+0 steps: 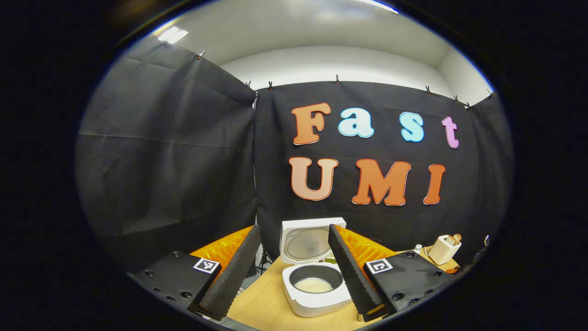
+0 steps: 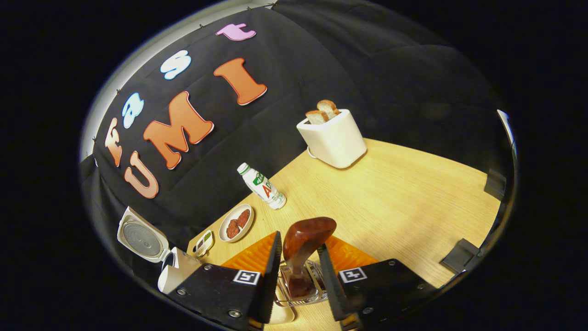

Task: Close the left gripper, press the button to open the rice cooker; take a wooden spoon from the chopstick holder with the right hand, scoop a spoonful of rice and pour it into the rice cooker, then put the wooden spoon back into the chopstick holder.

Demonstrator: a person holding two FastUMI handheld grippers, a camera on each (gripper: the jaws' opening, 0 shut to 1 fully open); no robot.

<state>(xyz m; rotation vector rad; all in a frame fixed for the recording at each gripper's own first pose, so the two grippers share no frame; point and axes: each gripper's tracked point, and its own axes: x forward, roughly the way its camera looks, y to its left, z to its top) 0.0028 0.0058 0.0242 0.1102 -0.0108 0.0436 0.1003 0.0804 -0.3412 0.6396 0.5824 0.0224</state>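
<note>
Right gripper view: the right gripper (image 2: 298,269) has its two fingers set narrowly either side of one wooden spoon (image 2: 305,239), whose dark reddish bowl stands up between the tips toward 12 o'clock while its handle drops into a wire chopstick holder (image 2: 298,294) at 6 o'clock. The fingers flank the handle closely, but whether both press on it cannot be told from this angle. On the wooden table (image 2: 404,193), one white toaster (image 2: 333,138) with two slices of bread (image 2: 323,110) sits at 1 o'clock, one small drink bottle (image 2: 262,186) lies tilted at 11 o'clock, one plate (image 2: 236,222) carrying two dark red pieces sits near it, and one smaller dish (image 2: 203,242) lies toward 9 o'clock. One rice cooker (image 2: 172,271), with its lid (image 2: 140,236) raised, stands at 9 o'clock.

Left gripper view: the left gripper (image 1: 294,271) hangs above the table with its two fingers spread wide and nothing between them. The rice cooker (image 1: 314,287) lies between the fingers at 6 o'clock, well beyond them, its lid (image 1: 308,241) upright and a layer of white rice (image 1: 313,286) in the dark pot. The toaster (image 1: 444,249) sits at 4 o'clock.
</note>
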